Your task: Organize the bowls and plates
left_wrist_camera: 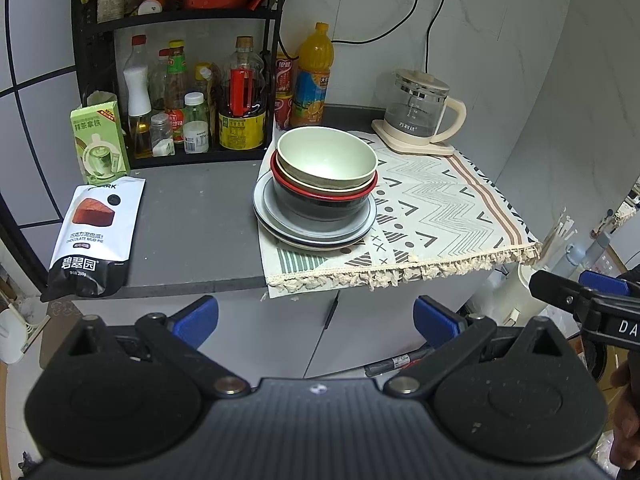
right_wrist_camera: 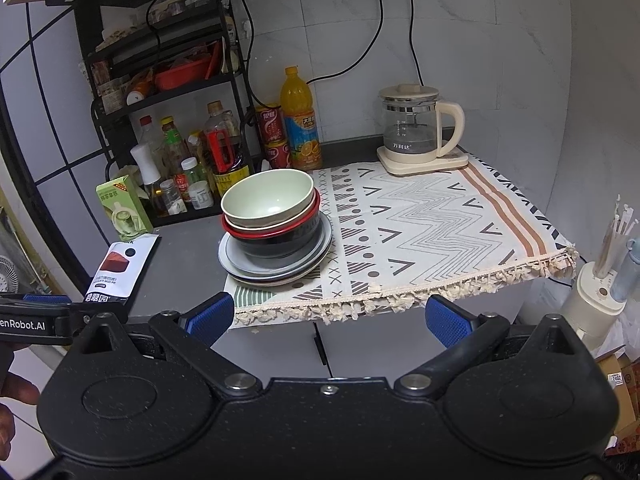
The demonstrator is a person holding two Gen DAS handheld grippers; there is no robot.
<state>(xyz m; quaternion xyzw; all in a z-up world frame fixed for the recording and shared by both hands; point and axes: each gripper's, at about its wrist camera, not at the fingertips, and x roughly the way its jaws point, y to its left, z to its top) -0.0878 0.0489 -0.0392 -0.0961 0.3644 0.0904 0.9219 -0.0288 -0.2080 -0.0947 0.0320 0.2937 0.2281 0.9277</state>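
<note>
Stack: pale green bowl [left_wrist_camera: 326, 156] nested in red-rimmed dark bowl [left_wrist_camera: 320, 200], on grey plates [left_wrist_camera: 316, 228]. Sits on patterned cloth's [left_wrist_camera: 440, 208] left edge, on the grey surface [left_wrist_camera: 192, 220].
Left gripper [left_wrist_camera: 316, 320]: jaws wide, empty, well short of the stack.
Right gripper [right_wrist_camera: 330, 318]: jaws wide, empty, stack beyond them, left of centre.
Kettle [right_wrist_camera: 416, 128]: far right.

Dishes stacked at the left end of the mat, center frame.
Bowls [left_wrist_camera: 326, 160] sit nested on plates [left_wrist_camera: 316, 224] on the mat [left_wrist_camera: 440, 208]; kettle [left_wrist_camera: 420, 112] upper right on the mat's back corner, bottle rack [left_wrist_camera: 180, 60] upper left, snack pouch [left_wrist_camera: 96, 232] at left counter edge.
</note>
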